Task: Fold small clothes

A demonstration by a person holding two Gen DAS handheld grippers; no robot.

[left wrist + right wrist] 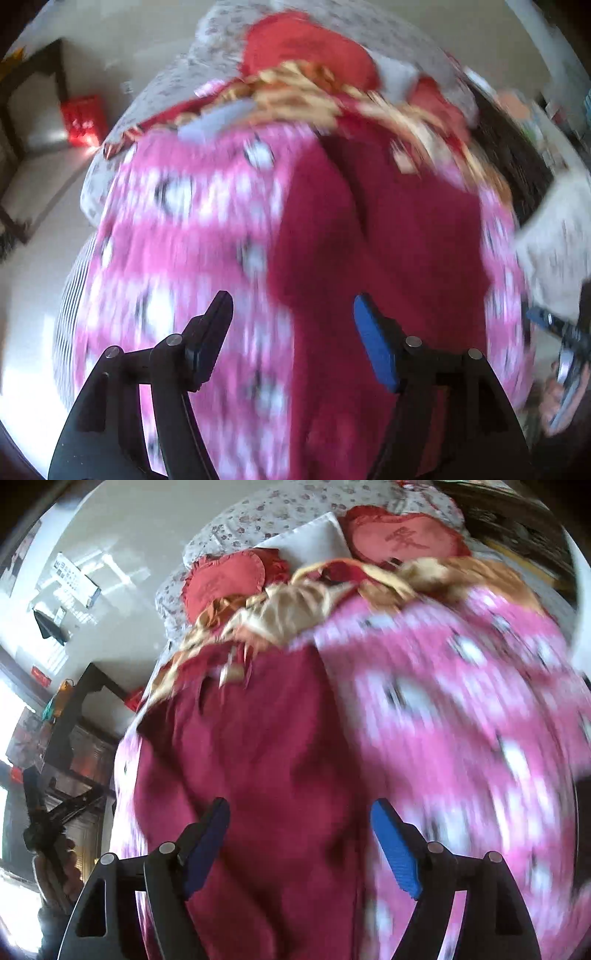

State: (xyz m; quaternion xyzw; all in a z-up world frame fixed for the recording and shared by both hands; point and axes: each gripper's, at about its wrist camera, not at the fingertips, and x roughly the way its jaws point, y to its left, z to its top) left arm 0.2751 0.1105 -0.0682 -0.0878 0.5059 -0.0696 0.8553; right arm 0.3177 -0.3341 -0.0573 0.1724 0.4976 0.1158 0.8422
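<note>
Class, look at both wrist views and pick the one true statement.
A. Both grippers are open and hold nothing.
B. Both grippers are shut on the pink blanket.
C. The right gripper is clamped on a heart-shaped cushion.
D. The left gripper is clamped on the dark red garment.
A: the left gripper and the right gripper each show a wide gap between their fingers, with the dark red garment and pink blanket lying ungripped beyond them.

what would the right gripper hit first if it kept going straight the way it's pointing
Most likely the dark red garment: it fills the gap ahead of the open right gripper. The pink patterned blanket lies just right. Blur hides depth.
</note>
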